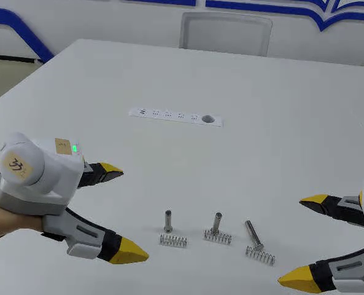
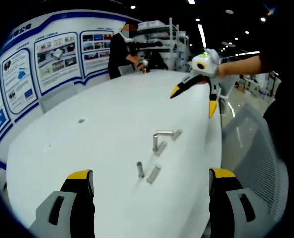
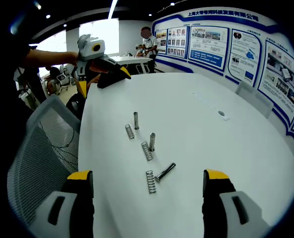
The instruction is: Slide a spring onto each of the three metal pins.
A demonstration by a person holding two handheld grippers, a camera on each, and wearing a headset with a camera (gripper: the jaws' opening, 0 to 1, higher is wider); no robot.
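the left tongs (image 1: 129, 211) and right tongs (image 1: 294, 240) are gaping wide, holding nothing, flanking three pins (image 1: 217, 222) and three springs (image 1: 218, 237) sitting near the desk (image 1: 261, 141) edge; open surface is stretching toward a power strip (image 1: 174, 115).

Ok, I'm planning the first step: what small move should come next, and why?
Probably lower the open, empty right gripper onto the nearest spring. No spring is mounted yet, and this one lies closest to it, beside the pin lying on its side.
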